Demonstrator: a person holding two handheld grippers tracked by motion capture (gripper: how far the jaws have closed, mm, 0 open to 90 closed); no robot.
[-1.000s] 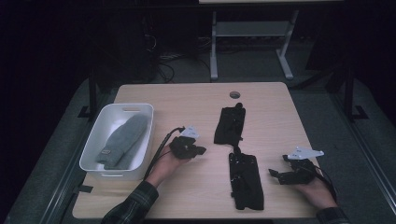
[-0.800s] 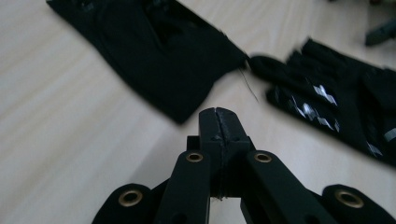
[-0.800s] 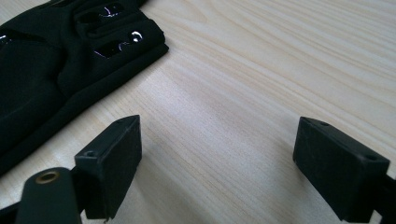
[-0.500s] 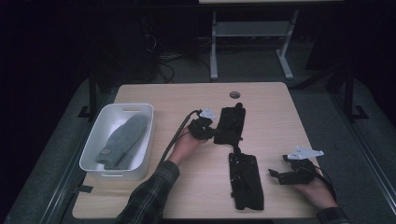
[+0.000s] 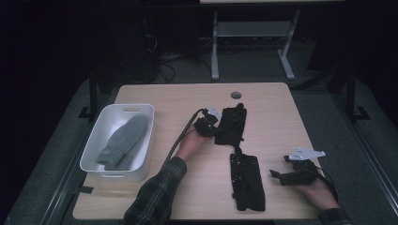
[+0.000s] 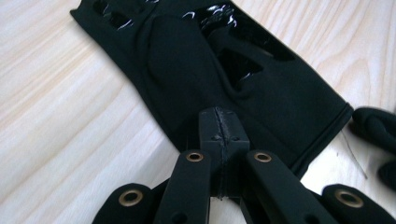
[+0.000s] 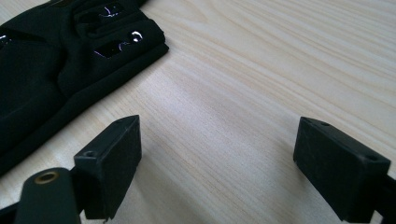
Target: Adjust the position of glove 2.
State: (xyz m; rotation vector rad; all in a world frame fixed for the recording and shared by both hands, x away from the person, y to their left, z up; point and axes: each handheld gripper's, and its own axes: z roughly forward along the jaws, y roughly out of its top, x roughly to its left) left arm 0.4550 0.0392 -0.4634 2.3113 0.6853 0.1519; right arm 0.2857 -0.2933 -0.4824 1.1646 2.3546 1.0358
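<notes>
Two black gloves lie on the wooden table (image 5: 277,112): a far glove (image 5: 232,124) mid-table and a near glove (image 5: 246,180) toward the front. My left gripper (image 5: 213,125) is at the far glove's left edge. In the left gripper view, its jaws (image 6: 219,126) are pressed together with their tips over the cuff end of that glove (image 6: 261,79), and nothing shows between them. My right gripper (image 5: 280,166) rests at the front right, open, just right of the near glove. In the right gripper view, bare wood lies between its jaws (image 7: 219,144), and the near glove (image 7: 56,60) is at the upper left.
A white basket (image 5: 96,145) holding a grey glove (image 5: 124,140) stands at the table's left side. A small round hole (image 5: 236,95) sits near the far edge. A cable trails from the left gripper along the forearm. A desk frame stands beyond the table.
The left hand has moved right and away from the person, from beside the basket to the far black glove, jaws staying together. The right hand has kept still.
</notes>
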